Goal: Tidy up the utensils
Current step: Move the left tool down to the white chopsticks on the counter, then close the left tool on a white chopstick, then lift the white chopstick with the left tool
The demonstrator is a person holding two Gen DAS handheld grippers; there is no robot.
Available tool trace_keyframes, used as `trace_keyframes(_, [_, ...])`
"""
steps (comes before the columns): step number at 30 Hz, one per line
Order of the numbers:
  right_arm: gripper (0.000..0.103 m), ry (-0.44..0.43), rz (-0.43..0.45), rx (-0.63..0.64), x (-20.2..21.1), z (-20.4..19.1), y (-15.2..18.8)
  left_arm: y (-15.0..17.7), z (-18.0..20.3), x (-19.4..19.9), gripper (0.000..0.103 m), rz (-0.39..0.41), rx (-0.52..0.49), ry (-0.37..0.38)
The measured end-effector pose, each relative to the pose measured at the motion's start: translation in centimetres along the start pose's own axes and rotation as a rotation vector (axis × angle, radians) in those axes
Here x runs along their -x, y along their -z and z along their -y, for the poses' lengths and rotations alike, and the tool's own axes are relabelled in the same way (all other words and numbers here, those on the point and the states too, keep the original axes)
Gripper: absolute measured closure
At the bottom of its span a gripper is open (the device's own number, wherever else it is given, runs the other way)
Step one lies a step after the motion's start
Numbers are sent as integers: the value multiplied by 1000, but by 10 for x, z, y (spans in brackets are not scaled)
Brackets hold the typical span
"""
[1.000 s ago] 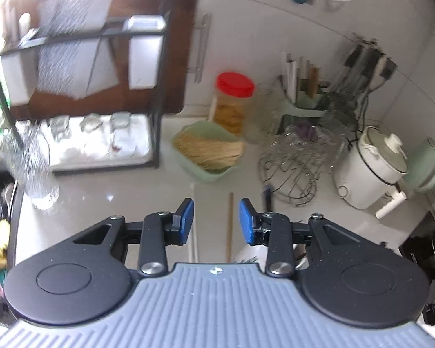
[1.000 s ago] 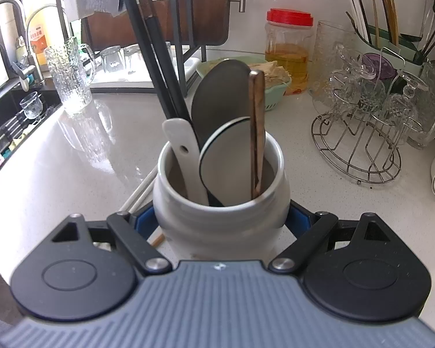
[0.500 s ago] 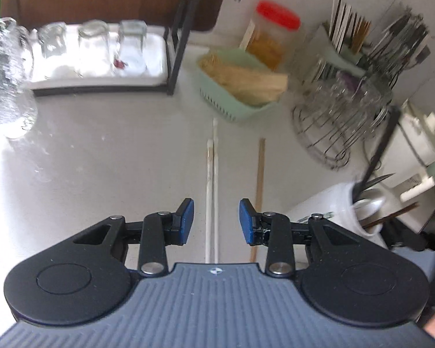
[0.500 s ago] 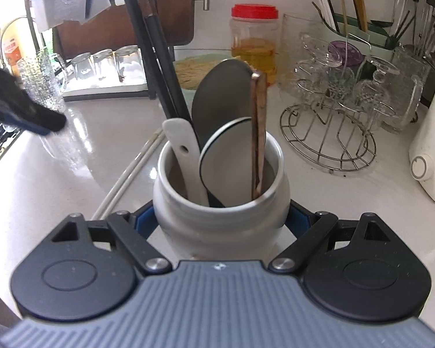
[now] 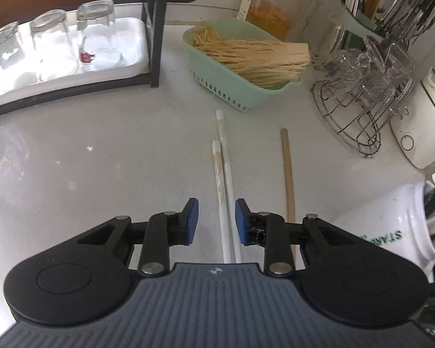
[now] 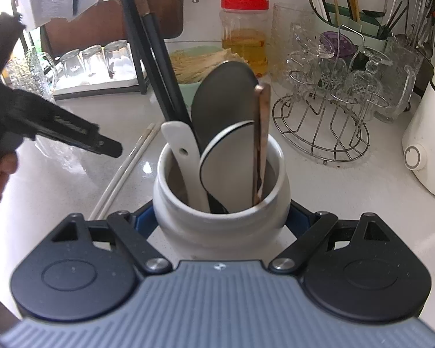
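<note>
White chopsticks (image 5: pixel 224 185) lying on pale surface (image 5: pixel 101 174), just left of white utensil crock (image 6: pixel 221 203).
Left gripper (image 5: pixel 216 216) fingers closing astride them, not yet pinching; right gripper (image 6: pixel 221 221) clenched on crock, likely steadying it for loading.

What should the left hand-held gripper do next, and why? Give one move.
Probably finish closing on the white chopsticks. The left hand-held gripper already straddles the pair on the counter, its jaws closing but not yet touching, while the right hand-held gripper clamps the white jar.
</note>
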State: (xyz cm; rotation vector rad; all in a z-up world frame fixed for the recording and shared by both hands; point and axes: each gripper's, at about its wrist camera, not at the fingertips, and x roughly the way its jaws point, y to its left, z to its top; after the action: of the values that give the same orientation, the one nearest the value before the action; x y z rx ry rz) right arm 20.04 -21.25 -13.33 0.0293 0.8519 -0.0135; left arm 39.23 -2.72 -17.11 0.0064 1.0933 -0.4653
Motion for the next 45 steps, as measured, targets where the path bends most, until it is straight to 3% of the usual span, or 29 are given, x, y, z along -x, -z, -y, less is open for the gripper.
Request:
trace_keyframes(5, [12, 13, -9, -11, 0, -1, 0, -5, 3, -19, 82, -23, -48, -15])
trace_keyframes(14, [12, 24, -11, -25, 1, -2, 1, -18, 12, -35, 85, -18, -106, -44])
trace_keyframes(17, [12, 26, -10, -28, 1, -2, 1, -23, 14, -38, 94, -25, -111, -56])
trace_keyframes(24, [12, 31, -11, -25, 1, -3, 1, -22, 12, -37, 96, -58, -78, -31])
trace_keyframes(31, [12, 35, -10, -19, 1, -4, 1, 5, 13, -17, 96, -88, -41, -7])
trace_keyframes(38, [12, 37, -12, -12, 0, -5, 0, 26, 17, -8, 96, -112, -32, -12])
trace_keyframes(45, [12, 38, -15, -12, -1, -5, 0, 21, 19, -10, 95, -108, -55, -49])
